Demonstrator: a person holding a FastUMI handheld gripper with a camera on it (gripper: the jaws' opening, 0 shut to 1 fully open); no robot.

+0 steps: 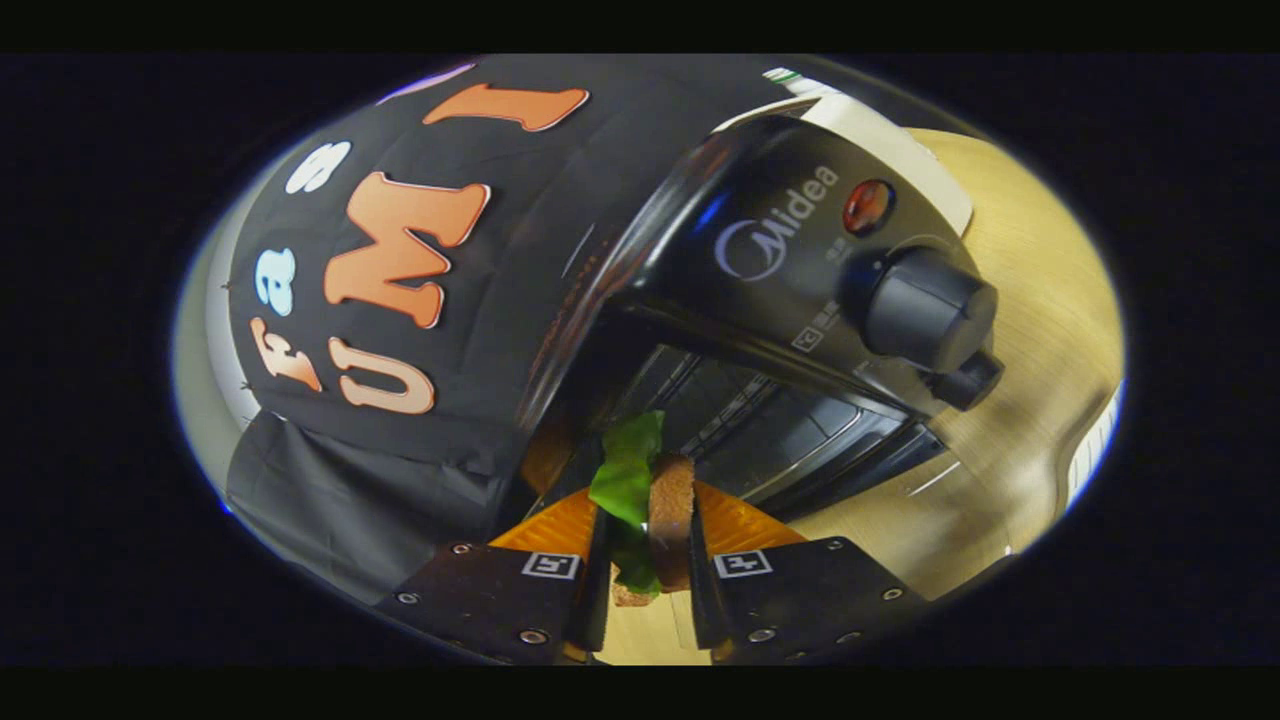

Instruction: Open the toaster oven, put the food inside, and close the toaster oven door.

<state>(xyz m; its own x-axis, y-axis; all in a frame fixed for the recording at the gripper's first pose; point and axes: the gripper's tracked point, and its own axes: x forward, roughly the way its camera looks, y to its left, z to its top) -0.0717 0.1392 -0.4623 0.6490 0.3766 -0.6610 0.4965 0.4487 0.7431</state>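
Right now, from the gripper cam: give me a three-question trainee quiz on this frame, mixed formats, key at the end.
1. Multiple choice: what is clamped in the gripper? A) a spoon B) a sandwich with lettuce C) a cup.
2. True or false: the toaster oven door is closed.
3. Fill in: the large control knob sits on the toaster oven just below a red ____ light.

Key
1. B. Both fingers press on the sandwich, bread with green lettuce sticking out.
2. False. The door hangs open and the wire rack inside shows just beyond the food.
3. Indicator. The oven stands on a wooden table.
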